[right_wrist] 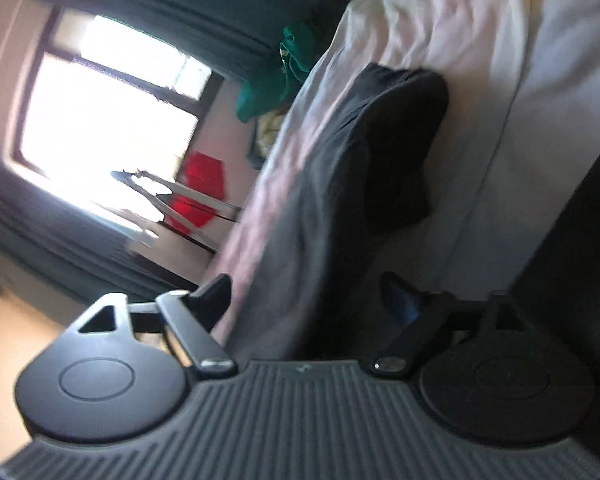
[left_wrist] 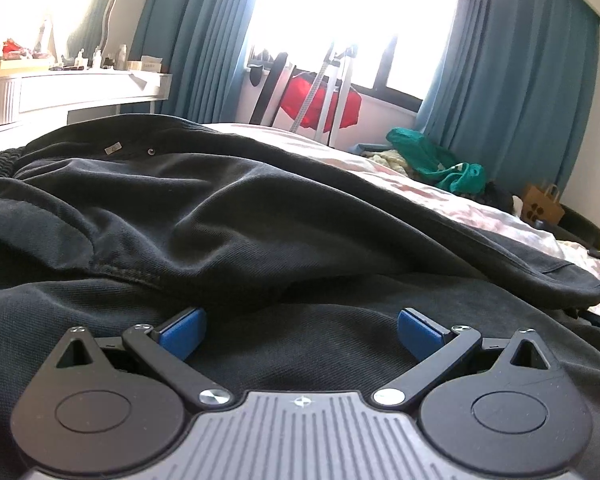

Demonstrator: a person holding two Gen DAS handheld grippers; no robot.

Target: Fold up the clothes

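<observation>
Left gripper point(left_wrist: 302, 330) fingers spread wide over black garment point(left_wrist: 228, 208) on bed point(left_wrist: 440, 196); right gripper point(right_wrist: 306, 300) fingers apart (view blurred, rolled sideways), dark cloth between

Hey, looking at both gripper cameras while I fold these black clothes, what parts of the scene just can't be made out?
- Left wrist view: the black garment runs off the left edge and under the left gripper, so its type stays unclear.
- Left wrist view: the small items on the dressing table are too small to name.
- Right wrist view: motion blur smears everything; whether the right gripper touches the dark cloth between its open fingers cannot be told.
</observation>
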